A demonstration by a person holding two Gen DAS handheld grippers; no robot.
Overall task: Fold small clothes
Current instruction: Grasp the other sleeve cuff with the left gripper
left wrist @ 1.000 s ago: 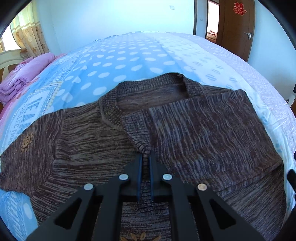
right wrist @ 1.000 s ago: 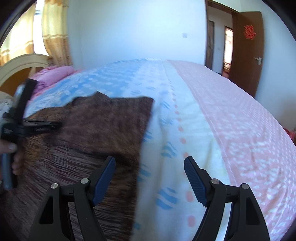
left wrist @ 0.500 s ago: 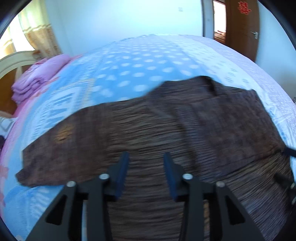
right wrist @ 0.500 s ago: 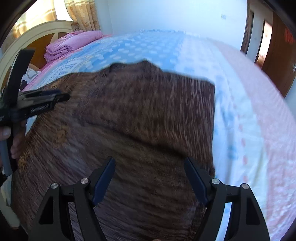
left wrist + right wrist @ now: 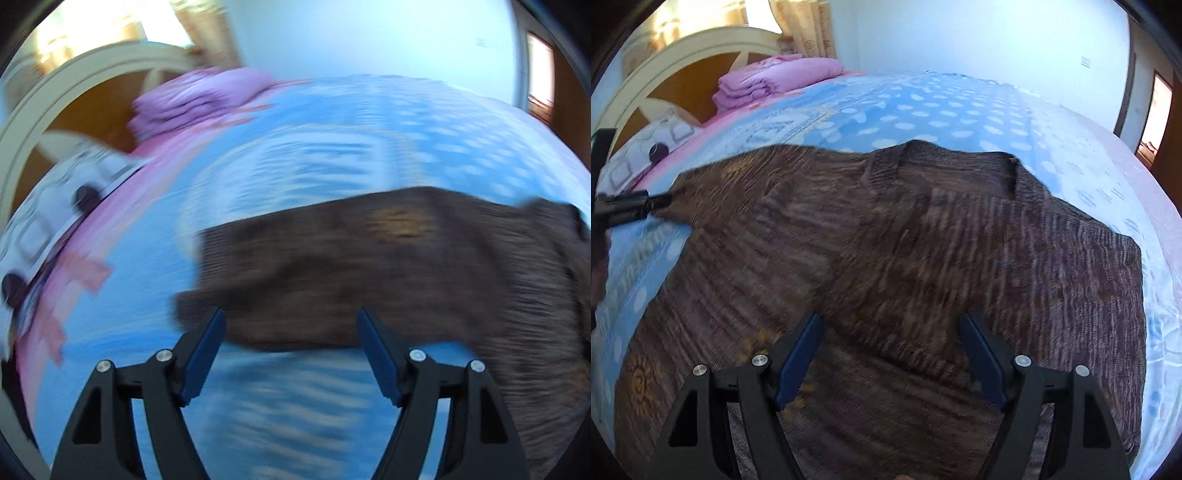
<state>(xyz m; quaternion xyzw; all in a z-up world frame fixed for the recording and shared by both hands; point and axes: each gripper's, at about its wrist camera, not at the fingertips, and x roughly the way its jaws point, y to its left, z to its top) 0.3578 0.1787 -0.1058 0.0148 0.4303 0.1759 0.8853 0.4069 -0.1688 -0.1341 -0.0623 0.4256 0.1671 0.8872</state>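
Both grippers (image 5: 291,321) (image 5: 890,326) spread over ribbed brown knit sweater (image 5: 923,258).

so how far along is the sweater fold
Done: one sleeve lies folded across the brown sweater on the bed. In hand: nothing; left gripper, jaws just opened, is at the outstretched other sleeve's cuff; right gripper hangs open above the body. Left: fold that sleeve in, then the body.
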